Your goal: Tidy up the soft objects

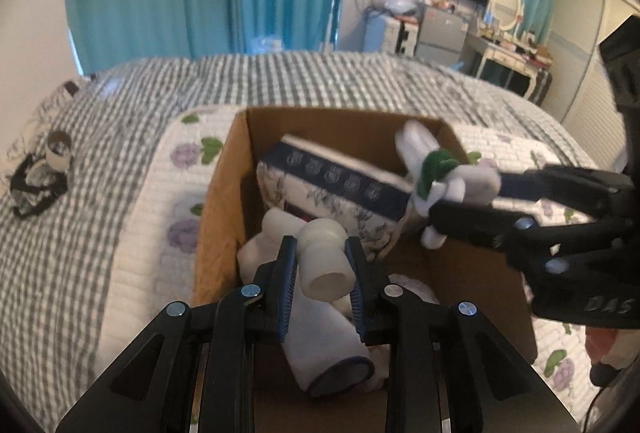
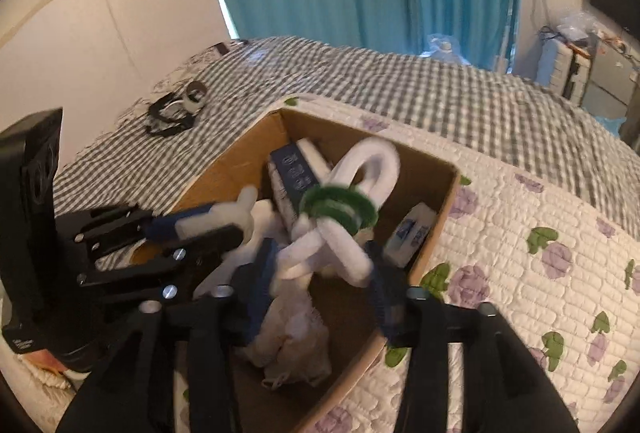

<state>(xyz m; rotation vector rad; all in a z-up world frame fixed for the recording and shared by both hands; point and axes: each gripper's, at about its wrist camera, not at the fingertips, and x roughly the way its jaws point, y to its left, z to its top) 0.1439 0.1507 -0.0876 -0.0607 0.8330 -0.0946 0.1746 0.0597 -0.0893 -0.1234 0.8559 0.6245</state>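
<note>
A brown cardboard box (image 1: 224, 193) sits on the bed; it also shows in the right wrist view (image 2: 440, 217). My left gripper (image 1: 320, 261) is shut on a white foam piece (image 1: 324, 261) just above the box's near side; it appears in the right wrist view (image 2: 216, 221). My right gripper (image 2: 320, 265) is shut on a twisted white plush loop with a green ring (image 2: 340, 209), held over the box; it appears in the left wrist view (image 1: 444, 185). Inside lie a blue-and-white floral cushion (image 1: 332, 189), a rolled white cloth (image 1: 328, 353) and a small packet (image 2: 412, 233).
The box stands on a white quilt with purple flowers (image 2: 540, 273) over a grey checked bedspread (image 1: 120, 101). A black strap with a roll (image 1: 44, 173) lies at the bed's far left. Blue curtains, a TV and a dressing table stand beyond the bed.
</note>
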